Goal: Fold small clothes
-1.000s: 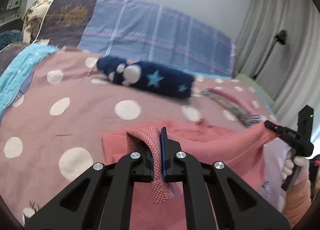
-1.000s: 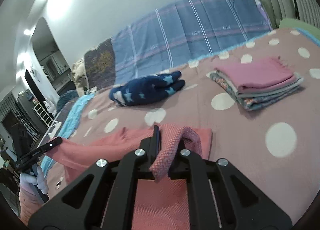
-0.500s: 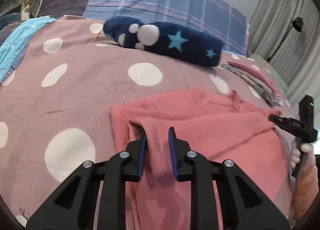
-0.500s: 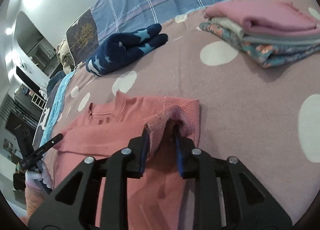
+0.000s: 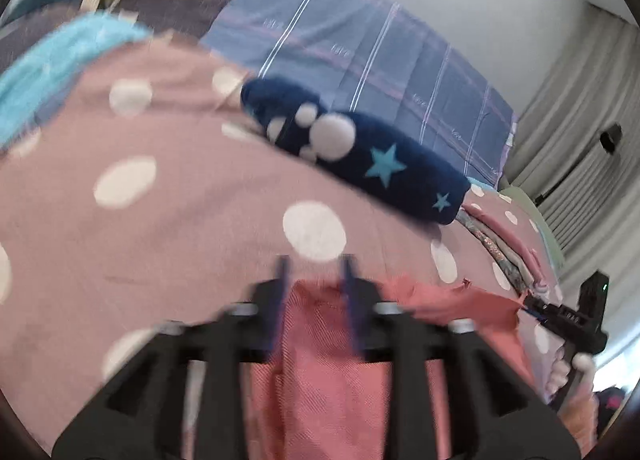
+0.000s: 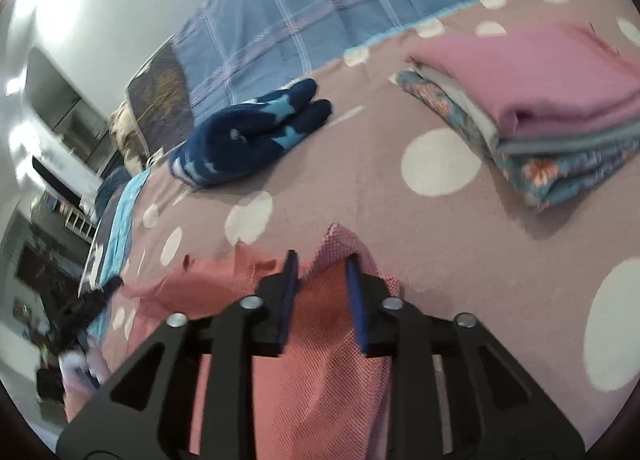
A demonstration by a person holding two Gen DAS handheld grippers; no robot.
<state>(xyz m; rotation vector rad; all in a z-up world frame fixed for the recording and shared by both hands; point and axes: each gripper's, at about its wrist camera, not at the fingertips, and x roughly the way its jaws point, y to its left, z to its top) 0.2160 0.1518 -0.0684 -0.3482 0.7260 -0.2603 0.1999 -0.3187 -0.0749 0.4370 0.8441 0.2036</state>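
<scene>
On a polka-dot bedspread (image 6: 460, 244), a coral shirt (image 6: 320, 380) lies spread beneath both tongs. Left gripper (image 5: 316, 272) and right gripper (image 6: 320, 268), jaws just opening, stand partly apart, cloth loose between them. Folded clothes (image 6: 540, 108) sit nearby.

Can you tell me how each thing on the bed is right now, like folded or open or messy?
salmon shirt: lying on the bed, partly folded, no longer gripped.
left gripper: open, jaws have just been opening, shirt between them.
right gripper: open, jaws have just been opening, shirt edge bunched between them.
stack of clothes: neatly folded, pink piece on top.
navy star garment: bunched up, not folded flat.
polka-dot bedspread: spread flat.
</scene>
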